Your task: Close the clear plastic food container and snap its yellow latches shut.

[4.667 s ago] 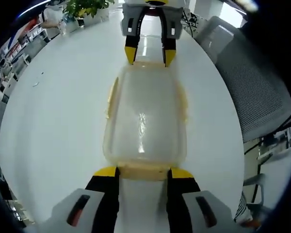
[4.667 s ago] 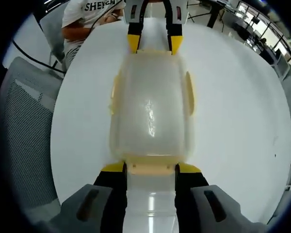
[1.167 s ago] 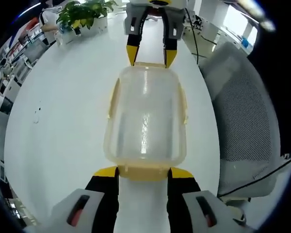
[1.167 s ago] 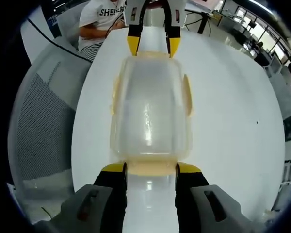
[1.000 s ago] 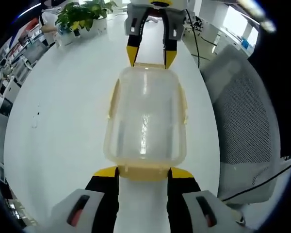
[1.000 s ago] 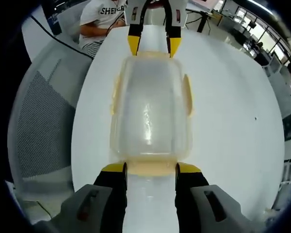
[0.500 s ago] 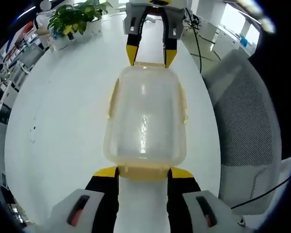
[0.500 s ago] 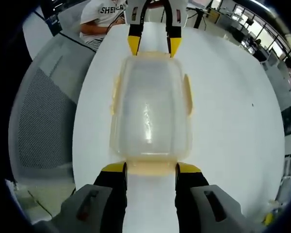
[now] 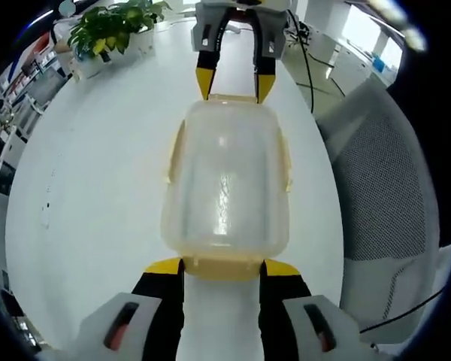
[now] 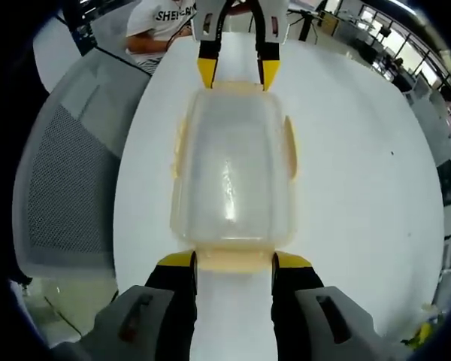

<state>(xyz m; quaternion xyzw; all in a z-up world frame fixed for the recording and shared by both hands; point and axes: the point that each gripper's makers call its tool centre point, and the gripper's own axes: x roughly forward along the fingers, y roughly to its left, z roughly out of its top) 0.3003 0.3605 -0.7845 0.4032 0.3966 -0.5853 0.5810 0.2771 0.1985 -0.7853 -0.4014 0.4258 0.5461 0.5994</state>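
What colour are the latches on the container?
Pale yellow latches on the clear container, clearest in the right gripper view.

The container (image 9: 225, 180) sits mid-table (image 9: 98, 188) between both grippers: left gripper (image 9: 222, 269) at 6 o'clock, right gripper (image 9: 233, 84) at 12. A chair (image 9: 383, 188) stands at 3, a plant (image 9: 109, 30) at 11.

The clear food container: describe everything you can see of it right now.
The container is a rounded rectangular box of cloudy clear plastic, lid on, with pale yellow latches along its sides and ends. It is held lengthwise between the two grippers above a white table: the left gripper meets the yellow latch at one end, the right gripper the opposite end. Whether the latches are fully snapped cannot be told. It looks empty.
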